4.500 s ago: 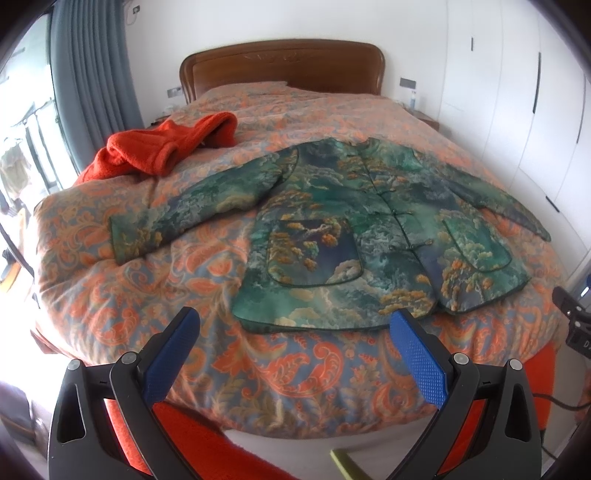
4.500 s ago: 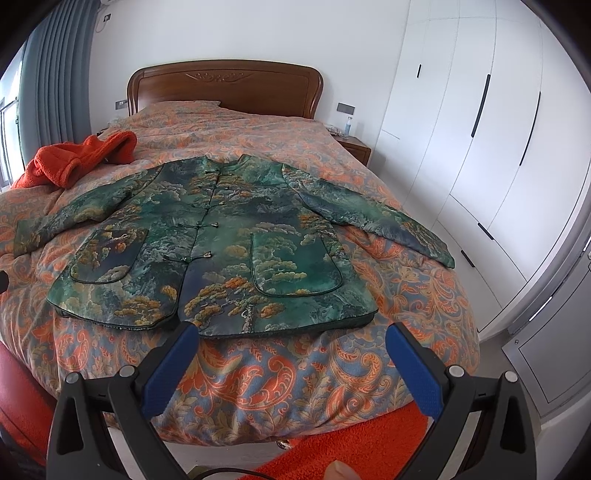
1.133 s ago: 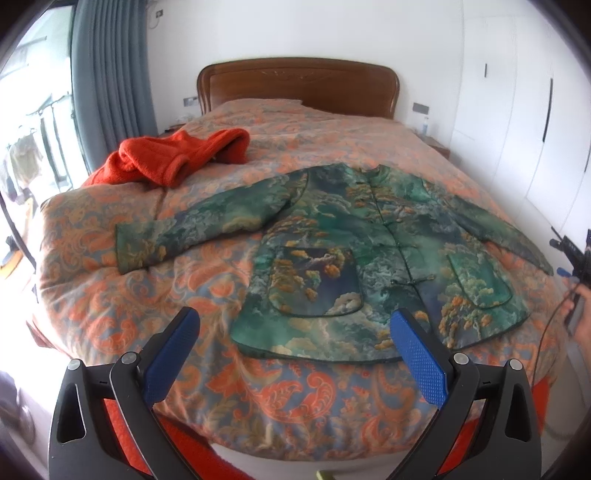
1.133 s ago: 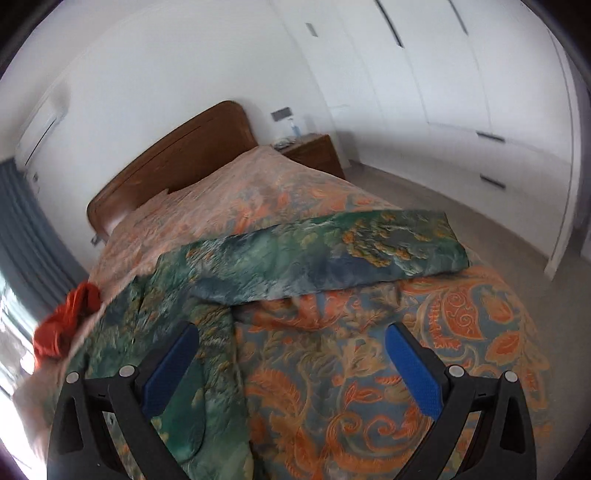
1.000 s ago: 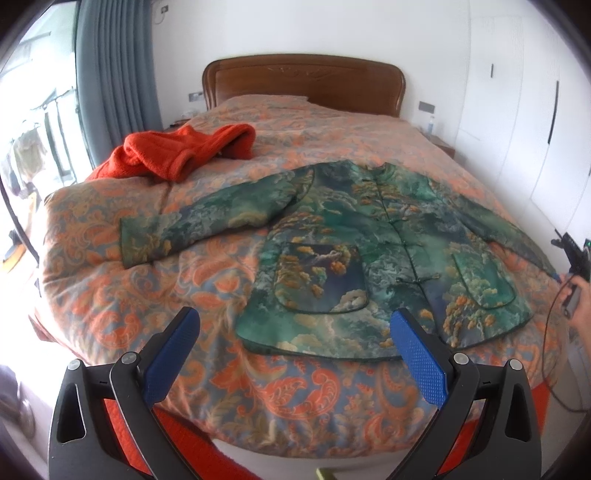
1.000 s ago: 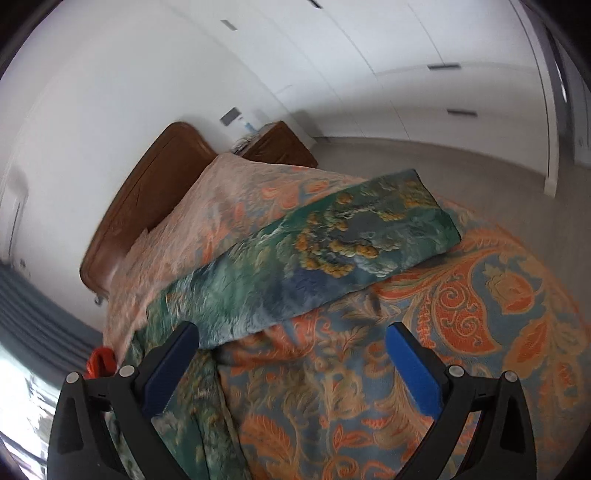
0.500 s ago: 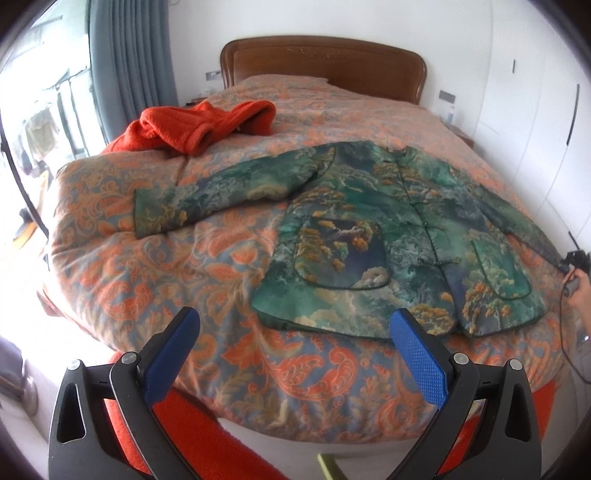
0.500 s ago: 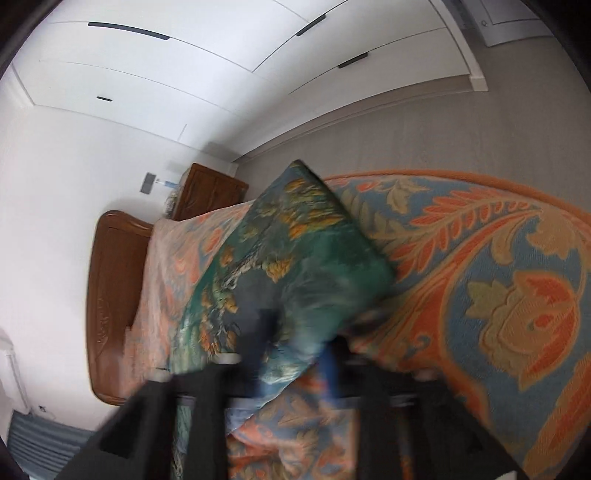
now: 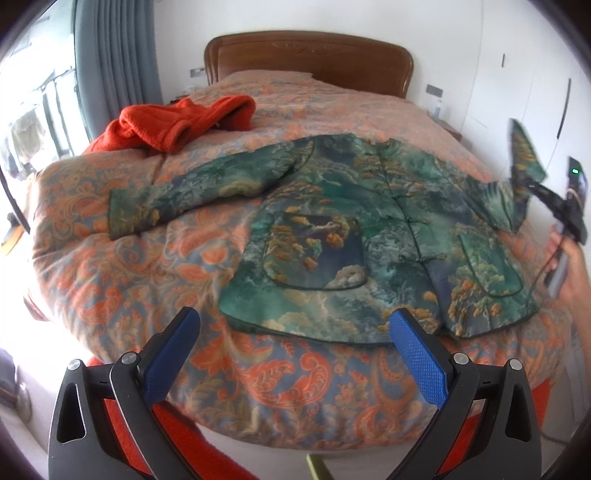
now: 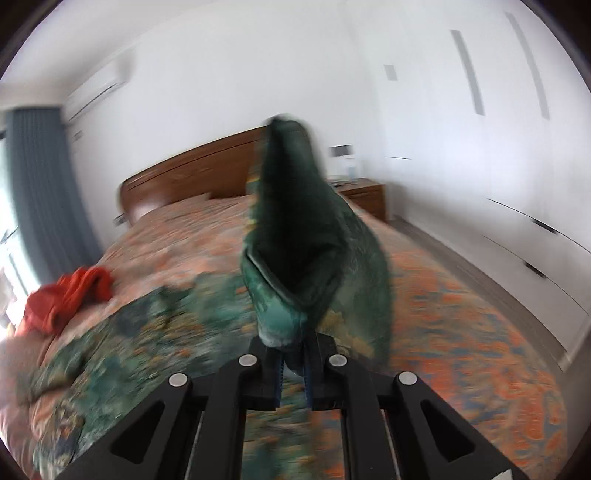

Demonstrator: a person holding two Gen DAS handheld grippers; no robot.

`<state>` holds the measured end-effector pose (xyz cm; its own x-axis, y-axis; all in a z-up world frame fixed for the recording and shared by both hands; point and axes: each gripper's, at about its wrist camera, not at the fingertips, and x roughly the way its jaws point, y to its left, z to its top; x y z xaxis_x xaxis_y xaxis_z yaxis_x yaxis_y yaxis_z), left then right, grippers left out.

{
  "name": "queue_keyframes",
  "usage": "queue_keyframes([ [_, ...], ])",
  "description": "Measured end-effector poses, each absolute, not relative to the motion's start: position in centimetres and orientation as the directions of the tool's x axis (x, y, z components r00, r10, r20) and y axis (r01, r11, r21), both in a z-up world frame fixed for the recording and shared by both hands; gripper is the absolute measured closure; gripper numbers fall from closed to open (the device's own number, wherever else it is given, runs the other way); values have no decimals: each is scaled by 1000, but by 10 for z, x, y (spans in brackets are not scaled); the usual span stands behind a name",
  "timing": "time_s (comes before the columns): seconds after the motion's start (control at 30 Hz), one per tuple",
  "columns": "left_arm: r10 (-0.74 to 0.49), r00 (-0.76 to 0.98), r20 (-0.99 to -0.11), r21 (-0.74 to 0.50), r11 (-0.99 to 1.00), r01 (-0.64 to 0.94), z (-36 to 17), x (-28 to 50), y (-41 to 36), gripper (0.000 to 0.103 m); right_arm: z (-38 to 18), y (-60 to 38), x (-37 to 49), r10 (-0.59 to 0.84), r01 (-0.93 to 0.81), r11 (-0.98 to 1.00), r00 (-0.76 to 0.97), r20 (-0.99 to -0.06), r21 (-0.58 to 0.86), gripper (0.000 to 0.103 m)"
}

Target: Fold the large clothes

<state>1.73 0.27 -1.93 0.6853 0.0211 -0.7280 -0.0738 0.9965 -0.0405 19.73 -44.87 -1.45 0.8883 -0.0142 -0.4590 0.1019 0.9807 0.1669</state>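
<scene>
Right wrist view: right gripper (image 10: pixel 293 373) is clamped on the sleeve cuff (image 10: pixel 295 266) of the green brocade jacket (image 9: pixel 373 236), raised at the jacket's right edge; left gripper (image 9: pixel 295 354), fingers wide apart, hovers before the jacket's hem, on the patterned quilt (image 9: pixel 122 266)

- White walls (image 9: pixel 258 22) fill the upper frame.
- A wooden headboard (image 9: pixel 310 55) sits top centre.
- Grey curtains (image 9: pixel 118 62) hang upper left beside a bright window (image 9: pixel 33 110).
- White wardrobe doors (image 10: pixel 498 147) line the right.
- A wooden nightstand (image 10: pixel 364 197) stands centre right.
</scene>
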Motion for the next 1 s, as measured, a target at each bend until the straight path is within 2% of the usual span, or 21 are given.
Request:
queue_keyframes([
  [0.07, 30, 691, -723, -30, 997, -74, -18, 16, 3, 1, -29, -411, 209, 57, 24, 987, 870, -490, 158, 95],
  [0.2, 57, 677, -734, -10, 995, -95, -28, 15, 9, 1, -67, -353, 226, 105, -53, 993, 820, -562, 108, 94],
  [0.27, 59, 657, -752, -13, 994, -105, -37, 15, 12, 1, -84, -332, 223, 135, -82, 990, 787, -602, 115, 89],
  [0.3, 58, 642, -764, -17, 994, -110, -44, 17, 13, 1, -92, -322, 221, 135, -84, 990, 769, -624, 111, 81],
  [0.33, 53, 631, -774, -24, 993, -112, -48, 18, 14, 1, -99, -316, 219, 149, -97, 989, 748, -646, 115, 62],
  [0.4, 14, 606, -796, -61, 993, -102, -58, 22, 13, 1, -112, -303, 210, 180, -120, 984, 706, -685, 135, 43],
  [0.5, -52, 590, -806, -112, 991, -66, -62, 31, 6, 1, -109, -305, 179, 199, -113, 979, 716, -669, 169, 41],
  [0.6, -173, 600, -781, -201, 979, 21, -51, 51, -11, 1, -107, -309, 136, 222, -88, 967, 745, -629, 238, 37],
  [0.8, -512, 505, -695, -411, 859, 306, -34, 129, -81, 1, -110, -332, 23, 153, 27, 957, 798, -584, 288, 33],
  [0.9, -558, 414, -719, -430, 825, 367, -49, 181, -127, 1, -118, -326, -16, 142, 45, 956, 797, -588, 291, 33],
  [1.0, -551, 324, -769, -436, 823, 365, -73, 230, -167, 2, -119, -318, -50, 78, 56, 973, 833, -548, 223, 33],
])
